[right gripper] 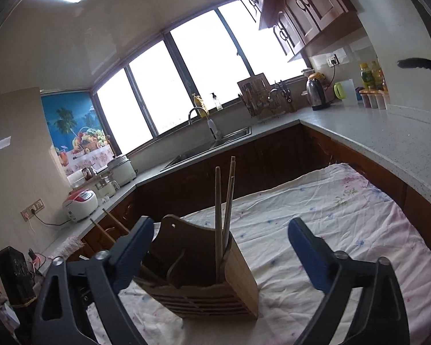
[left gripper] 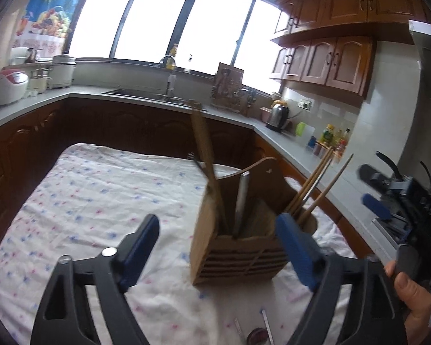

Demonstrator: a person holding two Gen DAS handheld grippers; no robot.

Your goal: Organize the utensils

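Observation:
A wooden utensil holder point(left gripper: 238, 247) stands on the table with the floral cloth point(left gripper: 86, 201). It holds a wooden spatula point(left gripper: 204, 149), a metal utensil handle point(left gripper: 242, 201) and several chopsticks point(left gripper: 316, 187). My left gripper point(left gripper: 218, 247) is open and empty, jaws wide on either side of the holder's near face. In the right wrist view the holder point(right gripper: 204, 281) shows chopsticks point(right gripper: 224, 210) upright and a metal utensil inside. My right gripper point(right gripper: 218, 256) is open and empty, just in front of the holder. It also shows at the right edge of the left wrist view point(left gripper: 388, 195).
A grey L-shaped counter point(right gripper: 388, 143) runs behind and right of the table, with a sink point(right gripper: 215, 141), kettle point(right gripper: 316, 92), bottles point(right gripper: 370, 77), dish rack point(right gripper: 261, 97) and rice cookers point(right gripper: 80, 204). Small items point(left gripper: 258, 333) lie on the cloth near the front edge.

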